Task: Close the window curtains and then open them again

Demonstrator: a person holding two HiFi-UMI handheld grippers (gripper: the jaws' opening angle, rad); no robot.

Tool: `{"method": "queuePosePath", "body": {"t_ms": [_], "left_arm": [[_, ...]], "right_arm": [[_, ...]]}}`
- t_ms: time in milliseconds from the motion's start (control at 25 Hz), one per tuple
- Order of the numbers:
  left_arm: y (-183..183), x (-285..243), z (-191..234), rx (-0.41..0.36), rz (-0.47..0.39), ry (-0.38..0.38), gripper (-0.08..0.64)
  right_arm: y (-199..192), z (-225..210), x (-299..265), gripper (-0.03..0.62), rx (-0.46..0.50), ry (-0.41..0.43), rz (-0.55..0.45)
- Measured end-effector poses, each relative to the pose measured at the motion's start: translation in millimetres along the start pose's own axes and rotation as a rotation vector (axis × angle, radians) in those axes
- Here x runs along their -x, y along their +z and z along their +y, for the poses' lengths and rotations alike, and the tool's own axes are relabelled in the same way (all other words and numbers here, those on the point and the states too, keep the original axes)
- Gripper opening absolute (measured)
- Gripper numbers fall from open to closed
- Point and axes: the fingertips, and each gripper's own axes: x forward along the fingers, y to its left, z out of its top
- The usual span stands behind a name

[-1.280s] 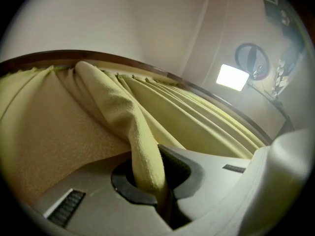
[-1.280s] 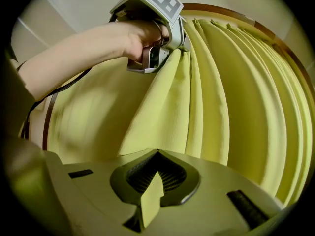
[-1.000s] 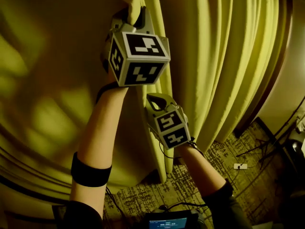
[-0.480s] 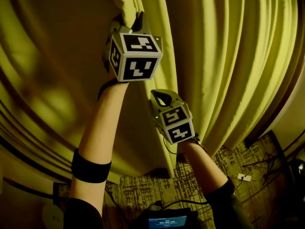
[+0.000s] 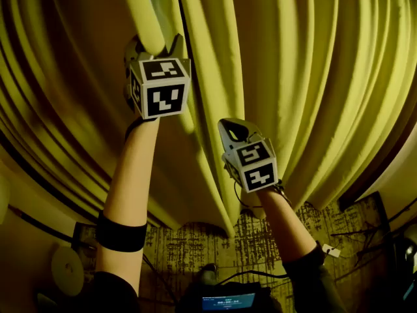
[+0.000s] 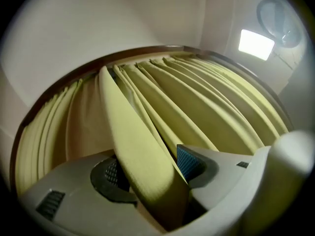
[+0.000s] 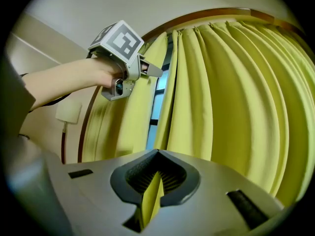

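Note:
Yellow-green curtains (image 5: 306, 77) hang in deep folds across the head view. My left gripper (image 5: 155, 43) is raised high at the edge of the left curtain (image 6: 133, 146). One fold lies loosely between its two pads (image 6: 188, 162), and its jaws have just been opening. Lower and to the right, my right gripper (image 5: 229, 128) is shut on the thin edge of the right curtain (image 7: 150, 200). In the right gripper view the left gripper (image 7: 147, 71) shows at the upper left. A narrow strip of window (image 7: 156, 102) shows between the two curtains.
A curved wooden curtain rail (image 6: 142, 52) runs along the top. Patterned carpet (image 5: 313, 220) with cables and a small white plug (image 5: 331, 251) lies below. A lit screen (image 5: 227, 301) sits at the bottom edge. A wall lamp (image 7: 69, 113) hangs left of the curtains.
The left gripper has moved up and left and its jaws have opened around the fold that it held. The right gripper has shifted right, still pinching its curtain edge.

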Motion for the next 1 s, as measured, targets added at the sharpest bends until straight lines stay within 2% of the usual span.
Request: {"method": "queuePosePath", "body": {"t_ms": [200, 360, 440, 560, 880, 1000], "left_arm": [[-22, 56, 14, -0.026, 0.079, 0.032, 0.262], [-56, 103, 10, -0.047, 0.149, 0.007, 0.261], [-75, 127, 4, -0.028, 0.182, -0.015, 0.258], [-108, 161, -1, 0.035, 0.222, -0.051, 0.228], [-238, 247, -9, 0.263, 0.357, -0.148, 0.012], [-276, 277, -11, 0.326, 0.41, -0.211, 0.002]], "right_arm": [[-8, 24, 22, 0.009, -0.027, 0.064, 0.003], [-23, 43, 28, 0.009, -0.073, 0.102, 0.015], [-34, 49, 34, 0.009, -0.09, 0.105, 0.033], [-55, 60, 42, 0.009, -0.108, 0.095, 0.073], [-124, 101, 62, 0.009, -0.144, 0.031, 0.188], [-153, 125, 65, 0.009, -0.169, 0.001, 0.238]]}}
